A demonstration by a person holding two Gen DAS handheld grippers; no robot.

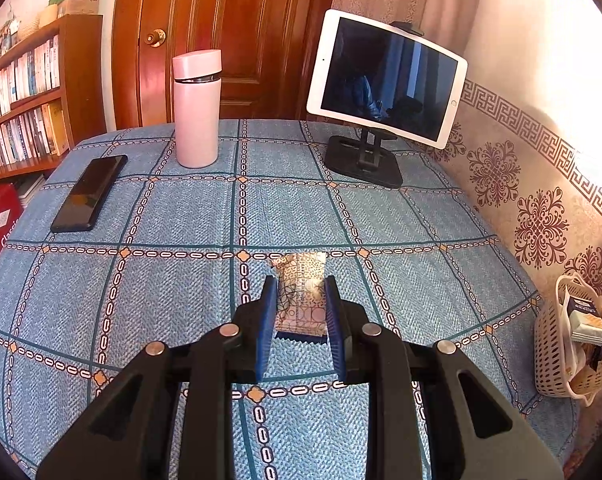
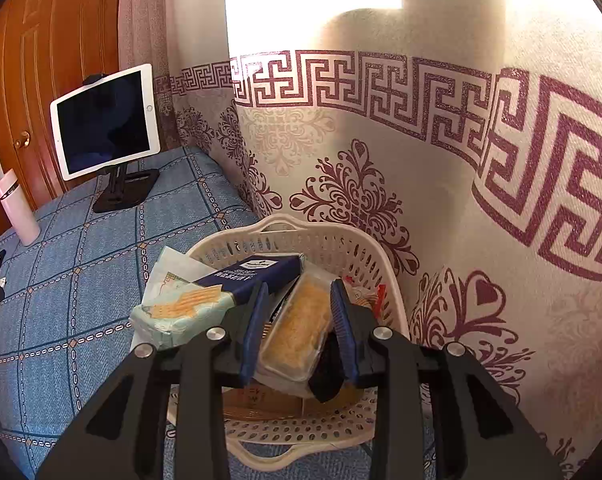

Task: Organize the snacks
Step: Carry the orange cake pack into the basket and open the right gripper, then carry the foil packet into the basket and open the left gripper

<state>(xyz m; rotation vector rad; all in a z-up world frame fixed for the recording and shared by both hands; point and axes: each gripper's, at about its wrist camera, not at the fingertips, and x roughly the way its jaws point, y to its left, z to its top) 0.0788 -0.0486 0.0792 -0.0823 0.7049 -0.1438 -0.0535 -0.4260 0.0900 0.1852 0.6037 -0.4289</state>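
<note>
Up close, the left claw (image 1: 301,304) is clamping a patterned snack packet (image 1: 301,280) just above the blue checked counter (image 1: 141,220). At the counter's right edge by the wall, the right claw (image 2: 299,312) is gripping a clear-wrapped yellow cake (image 2: 297,332) over the white basket (image 2: 341,240), which is holding a navy box (image 2: 253,276) and other snacks.
</note>
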